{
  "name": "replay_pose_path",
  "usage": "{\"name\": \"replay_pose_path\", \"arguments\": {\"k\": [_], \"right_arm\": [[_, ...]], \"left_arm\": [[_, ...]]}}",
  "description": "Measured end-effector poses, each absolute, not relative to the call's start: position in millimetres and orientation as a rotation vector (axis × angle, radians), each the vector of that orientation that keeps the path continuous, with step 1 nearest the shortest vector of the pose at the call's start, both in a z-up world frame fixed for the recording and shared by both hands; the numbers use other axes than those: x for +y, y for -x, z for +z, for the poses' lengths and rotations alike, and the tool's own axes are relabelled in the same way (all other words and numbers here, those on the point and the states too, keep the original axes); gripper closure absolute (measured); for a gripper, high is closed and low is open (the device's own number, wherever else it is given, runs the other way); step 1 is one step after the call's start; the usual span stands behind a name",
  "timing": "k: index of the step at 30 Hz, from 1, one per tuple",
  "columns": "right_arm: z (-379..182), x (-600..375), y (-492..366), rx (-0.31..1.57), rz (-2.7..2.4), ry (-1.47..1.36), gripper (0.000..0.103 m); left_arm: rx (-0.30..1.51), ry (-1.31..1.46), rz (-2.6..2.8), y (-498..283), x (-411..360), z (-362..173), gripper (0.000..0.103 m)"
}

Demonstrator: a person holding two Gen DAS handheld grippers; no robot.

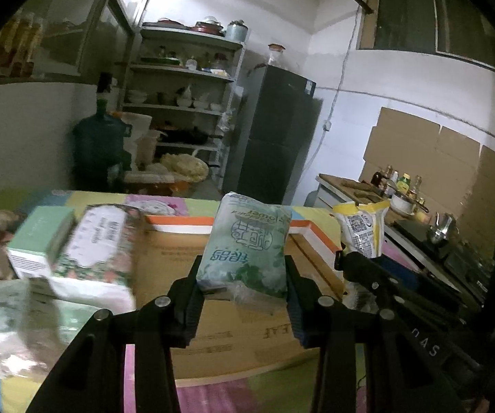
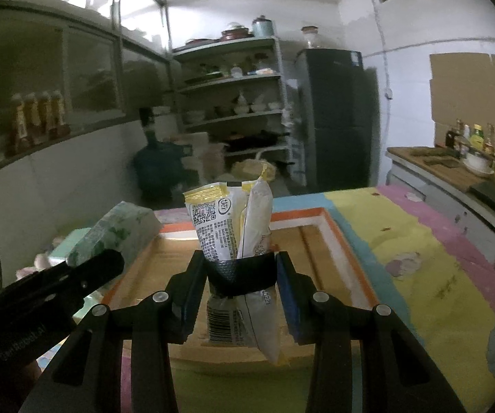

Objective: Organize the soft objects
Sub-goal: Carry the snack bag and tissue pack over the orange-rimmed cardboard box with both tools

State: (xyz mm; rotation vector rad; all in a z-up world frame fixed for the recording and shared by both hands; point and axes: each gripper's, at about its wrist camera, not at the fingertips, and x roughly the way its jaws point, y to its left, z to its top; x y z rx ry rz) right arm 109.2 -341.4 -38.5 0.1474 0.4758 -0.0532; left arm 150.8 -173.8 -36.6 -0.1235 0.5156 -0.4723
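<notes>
Left claw (image 1: 244, 275) pinches a green tissue pack (image 1: 247, 247) upright between its pads. Right claw (image 2: 242, 272) pinches a yellow-and-white pouch (image 2: 233, 227); beneath both claws lies a flat cardboard box (image 2: 316, 241).

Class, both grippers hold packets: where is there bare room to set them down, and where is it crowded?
Free: the cardboard box floor inside its orange rim, and the patchwork cover between box and counter. Crowded: left of the box, where tissue packs pile up.
</notes>
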Motion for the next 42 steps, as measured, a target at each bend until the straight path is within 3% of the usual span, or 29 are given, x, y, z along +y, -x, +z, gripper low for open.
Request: {"name": "replay_pose_path", "arguments": {"k": [35,42], "right_arm": [[-94,-421,-169,0.734,-0.061,-0.264,0.061],[-96,-425,-172,0.744,-0.052,-0.282,0.06]], "left_arm": [[0.837,0.09,-0.518,-207,-263,-106,0.061],[0.859,0.096,-0.51,-210,-264,-109,0.056]]}}
